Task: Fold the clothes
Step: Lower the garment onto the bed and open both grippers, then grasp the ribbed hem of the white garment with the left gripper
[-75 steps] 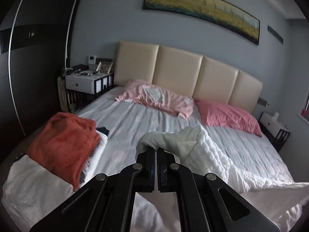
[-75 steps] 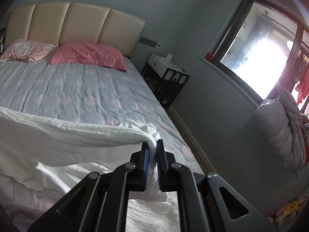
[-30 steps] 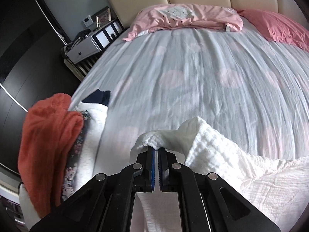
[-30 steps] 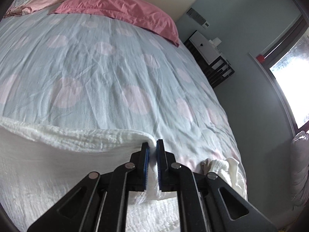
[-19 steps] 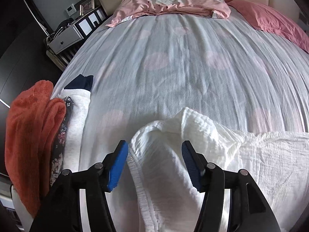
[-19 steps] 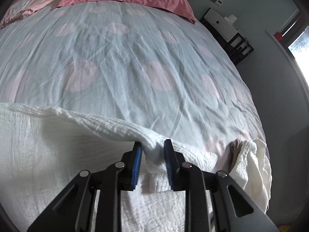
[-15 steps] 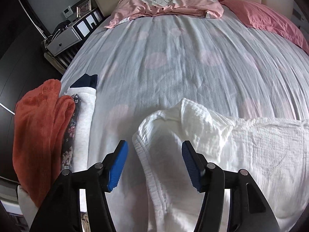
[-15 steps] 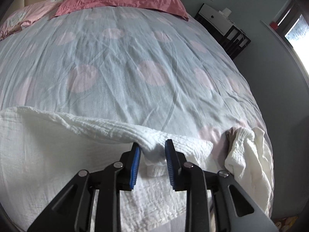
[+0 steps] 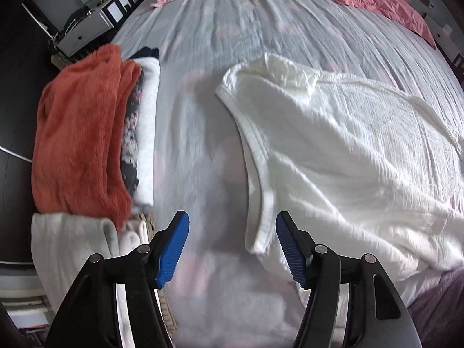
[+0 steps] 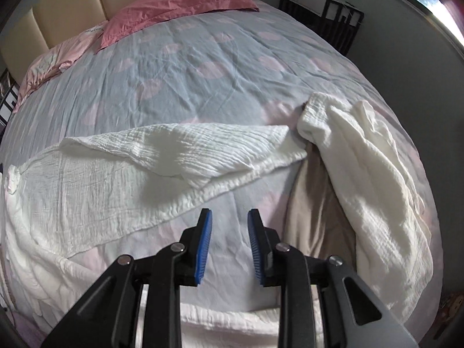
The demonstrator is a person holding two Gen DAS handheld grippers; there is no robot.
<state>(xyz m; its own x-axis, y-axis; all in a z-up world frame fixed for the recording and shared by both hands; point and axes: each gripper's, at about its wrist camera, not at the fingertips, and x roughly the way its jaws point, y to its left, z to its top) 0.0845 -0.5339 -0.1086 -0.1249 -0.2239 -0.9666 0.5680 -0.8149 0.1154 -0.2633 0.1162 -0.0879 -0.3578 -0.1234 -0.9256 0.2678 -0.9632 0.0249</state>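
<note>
A stack of folded clothes topped by a rust-orange fleece [image 9: 78, 133] sits at the bed's [image 9: 197, 110] left edge. The left claw [image 9: 232, 246] gapes empty, the white crinkled cotton garment [image 9: 348, 145] just ahead-right. The right claw [image 10: 229, 246] stands apart, garment [image 10: 116, 179] ahead-left.

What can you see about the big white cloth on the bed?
The white cloth looks like soft, crinkly cotton with a stitched hem. It lies spread and rumpled on the grey bedcover with pink dots, one corner folded over. Nothing holds it: the left gripper and right gripper hang open above it.
</note>
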